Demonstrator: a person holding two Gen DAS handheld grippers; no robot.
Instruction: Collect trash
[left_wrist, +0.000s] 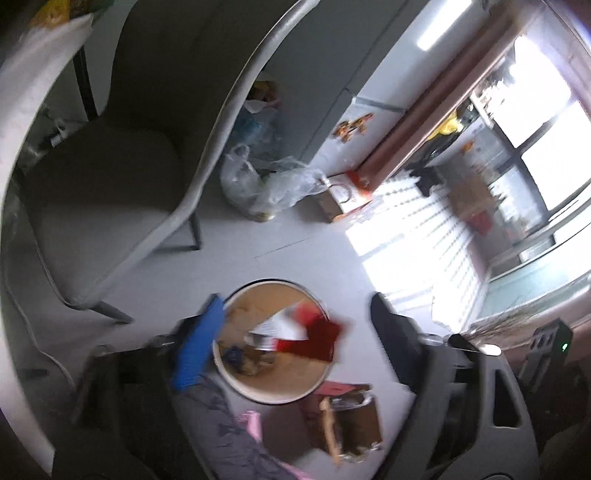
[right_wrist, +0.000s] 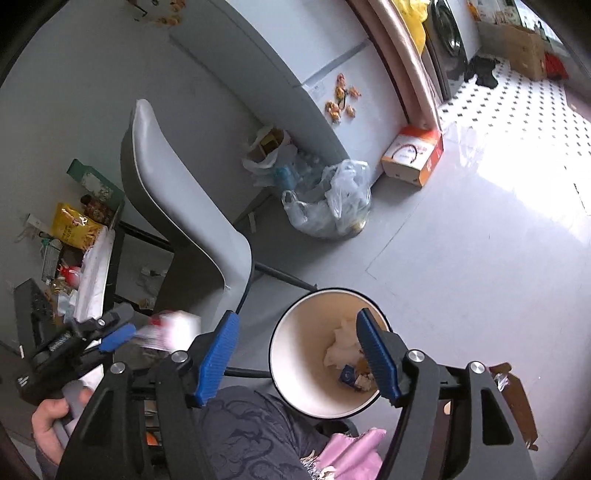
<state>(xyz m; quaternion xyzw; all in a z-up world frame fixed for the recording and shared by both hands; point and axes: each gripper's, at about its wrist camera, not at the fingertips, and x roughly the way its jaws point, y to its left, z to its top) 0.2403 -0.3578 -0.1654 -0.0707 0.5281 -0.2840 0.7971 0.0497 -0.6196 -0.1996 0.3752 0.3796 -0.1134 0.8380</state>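
A round waste bin (left_wrist: 275, 391) with a beige inside stands on the floor; it also shows in the right wrist view (right_wrist: 295, 354) with crumpled paper and scraps inside. A blurred red and white packet (left_wrist: 306, 332) is in the air over the bin, between the spread fingers of my left gripper (left_wrist: 295, 343). From the right wrist view the same packet (right_wrist: 170, 328) is a blur just off the left gripper's blue tip (right_wrist: 118, 338). My right gripper (right_wrist: 295, 358) is open and empty above the bin.
A grey chair (right_wrist: 184, 221) stands left of the bin. A clear plastic bag (right_wrist: 328, 206) and an orange and white box (right_wrist: 412, 155) lie by the fridge. A brown cardboard piece (left_wrist: 347, 421) lies beside the bin. A cluttered table (right_wrist: 74, 258) is at left.
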